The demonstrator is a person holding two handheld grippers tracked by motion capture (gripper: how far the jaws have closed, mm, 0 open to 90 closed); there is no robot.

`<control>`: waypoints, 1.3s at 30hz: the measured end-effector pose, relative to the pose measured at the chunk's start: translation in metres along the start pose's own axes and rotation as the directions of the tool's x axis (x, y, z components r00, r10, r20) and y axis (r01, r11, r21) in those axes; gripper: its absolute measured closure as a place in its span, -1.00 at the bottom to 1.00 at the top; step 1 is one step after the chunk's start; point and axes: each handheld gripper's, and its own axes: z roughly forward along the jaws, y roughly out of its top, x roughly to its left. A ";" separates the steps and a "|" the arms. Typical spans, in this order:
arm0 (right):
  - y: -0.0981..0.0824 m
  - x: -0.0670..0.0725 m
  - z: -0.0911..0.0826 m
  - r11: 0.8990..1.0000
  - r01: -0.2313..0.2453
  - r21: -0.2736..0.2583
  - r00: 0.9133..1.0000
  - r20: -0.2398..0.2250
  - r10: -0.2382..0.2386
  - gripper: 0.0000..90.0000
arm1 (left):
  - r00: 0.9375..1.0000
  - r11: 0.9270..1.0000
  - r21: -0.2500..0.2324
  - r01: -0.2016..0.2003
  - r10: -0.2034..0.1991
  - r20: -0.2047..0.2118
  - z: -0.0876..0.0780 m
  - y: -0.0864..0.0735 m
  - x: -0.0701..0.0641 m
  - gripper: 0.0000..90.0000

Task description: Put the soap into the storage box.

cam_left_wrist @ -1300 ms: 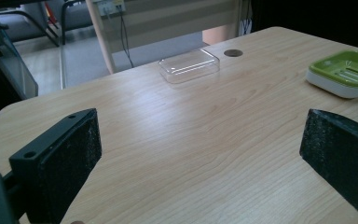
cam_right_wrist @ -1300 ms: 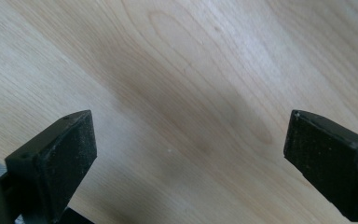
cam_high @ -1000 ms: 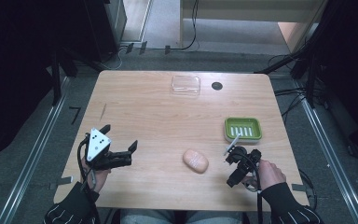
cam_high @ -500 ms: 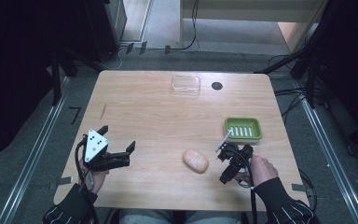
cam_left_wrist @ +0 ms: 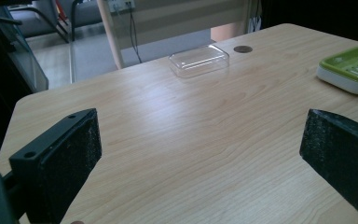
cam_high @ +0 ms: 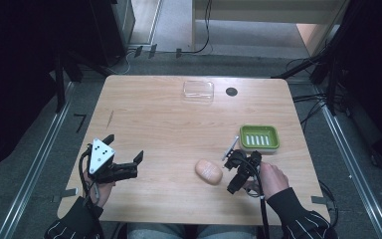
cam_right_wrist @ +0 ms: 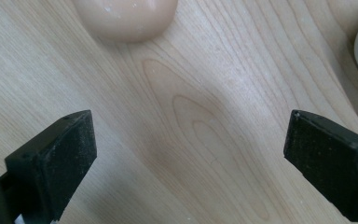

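Note:
A pale peach bar of soap point(cam_high: 209, 172) lies on the wooden table point(cam_high: 169, 124) near its front. My right gripper point(cam_high: 232, 173) hovers just right of it, tilted down at the tabletop, jaws wide open and empty. In the right gripper view the soap point(cam_right_wrist: 126, 18) sits at the top edge, beyond the open right gripper point(cam_right_wrist: 189, 158), with bare wood between the pads. A green soap dish point(cam_high: 259, 138) rests behind the right hand. My left gripper point(cam_high: 135, 165) stands open and empty at the front left, pointing right. The left gripper point(cam_left_wrist: 200, 154) frames bare table.
A clear plastic lid point(cam_high: 198, 90) lies at the table's far edge, with a dark round hole point(cam_high: 231, 91) beside it. The left gripper view shows the lid point(cam_left_wrist: 199, 59), the hole point(cam_left_wrist: 243, 48) and the green dish point(cam_left_wrist: 354, 67). Dark frames and cables surround the table.
My right gripper has moved left and closer to the soap, tipping down toward the table. The left gripper has barely moved.

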 end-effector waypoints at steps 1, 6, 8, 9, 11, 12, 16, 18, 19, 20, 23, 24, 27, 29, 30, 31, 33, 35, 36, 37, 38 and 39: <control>0.001 0.000 0.000 1.000 0.008 -0.004 1.000 0.000 -0.008 -0.94 | 1.000 1.000 0.000 -0.001 0.001 0.000 0.000 0.000 0.000 -1.00; 0.006 0.000 -0.002 1.000 0.015 -0.011 1.000 -0.002 -0.015 -0.94 | 1.000 1.000 0.002 -0.001 0.001 0.000 0.000 0.000 0.000 -1.00; 0.009 0.001 -0.002 1.000 0.023 -0.014 1.000 -0.003 -0.023 -0.94 | 1.000 1.000 0.000 -0.002 0.002 -0.001 0.000 0.000 0.000 -1.00; 0.011 0.001 -0.001 0.999 0.028 -0.020 1.000 -0.005 -0.028 -0.94 | 1.000 1.000 0.000 0.000 0.000 -0.001 0.000 0.000 0.000 -1.00; 0.013 0.002 -0.001 0.999 0.027 -0.018 1.000 -0.008 -0.027 -0.94 | 1.000 1.000 0.000 0.001 -0.001 0.000 0.000 0.000 0.000 -1.00; 0.016 0.003 -0.002 0.999 0.040 -0.027 0.999 -0.006 -0.040 -0.94 | 1.000 1.000 0.001 0.001 -0.001 0.001 0.000 0.000 0.000 -1.00; 0.023 0.006 -0.003 0.998 0.053 -0.032 0.999 -0.006 -0.053 -0.94 | 1.000 1.000 0.000 0.001 -0.001 0.001 0.000 0.000 0.000 -1.00; 0.025 0.007 -0.003 0.998 0.055 -0.036 0.998 -0.008 -0.055 -0.94 | 1.000 1.000 -0.001 0.001 -0.001 0.000 0.000 0.000 0.000 -1.00; 0.028 0.008 -0.002 0.998 0.059 -0.036 0.998 -0.008 -0.059 -0.94 | 1.000 1.000 0.000 0.001 -0.001 0.001 0.000 0.000 0.000 -1.00; 0.029 0.008 -0.002 0.997 0.068 -0.030 0.998 -0.009 -0.068 -0.94 | 1.000 1.000 0.001 0.001 -0.001 0.000 0.000 0.000 0.000 -1.00; 0.034 0.010 -0.001 0.997 0.074 -0.034 0.997 -0.010 -0.075 -0.94 | 1.000 1.000 0.003 0.002 -0.002 0.000 0.000 0.000 0.000 -1.00; 0.036 0.010 -0.002 0.996 0.080 -0.029 0.997 -0.014 -0.080 -0.94 | 1.000 1.000 0.002 0.002 -0.002 0.000 0.000 0.000 0.000 -1.00; 0.039 0.010 -0.002 0.996 0.082 -0.037 0.996 -0.015 -0.082 -0.94 | 1.000 1.000 0.003 0.002 -0.002 0.000 0.000 0.000 0.000 -1.00; 0.044 0.012 -0.001 0.996 0.083 -0.033 0.996 -0.021 -0.084 -0.94 | 1.000 1.000 0.001 0.002 -0.002 -0.001 0.000 0.000 0.001 -1.00; 0.045 0.012 -0.001 0.995 0.096 -0.029 0.995 -0.018 -0.097 -0.94 | 1.000 1.000 0.001 0.002 -0.002 -0.001 0.000 0.000 0.001 -1.00; 0.046 0.013 0.000 0.996 0.085 -0.037 0.996 -0.022 -0.086 -0.94 | 1.000 1.000 0.002 0.001 -0.001 -0.001 0.000 0.000 0.001 -1.00; 0.049 0.014 0.001 0.995 0.095 -0.031 0.995 -0.024 -0.096 -0.94 | 1.000 1.000 0.001 0.000 0.000 -0.001 0.000 0.000 0.001 -1.00; 0.052 0.015 0.002 0.995 0.097 -0.029 0.995 -0.028 -0.098 -0.94 | 1.000 1.000 0.001 0.002 -0.002 -0.002 0.000 0.000 0.001 -1.00; 0.053 0.015 0.002 0.994 0.104 -0.029 0.994 -0.030 -0.104 -0.94 | 1.000 1.000 0.001 0.002 -0.002 -0.002 0.000 0.000 0.001 -1.00; 0.055 0.016 0.003 0.995 0.096 -0.030 0.995 -0.032 -0.097 -0.94 | 1.000 1.000 0.002 0.002 -0.002 -0.004 -0.001 -0.001 0.001 -1.00; 0.057 0.016 0.003 0.994 0.103 -0.032 0.994 -0.033 -0.104 -0.94 | 1.000 1.000 0.000 0.003 -0.003 -0.004 0.000 -0.001 0.001 -1.00; 0.058 0.016 0.003 0.994 0.106 -0.028 0.994 -0.037 -0.107 -0.94 | 1.000 1.000 0.000 0.003 -0.003 -0.004 0.000 -0.001 0.001 -1.00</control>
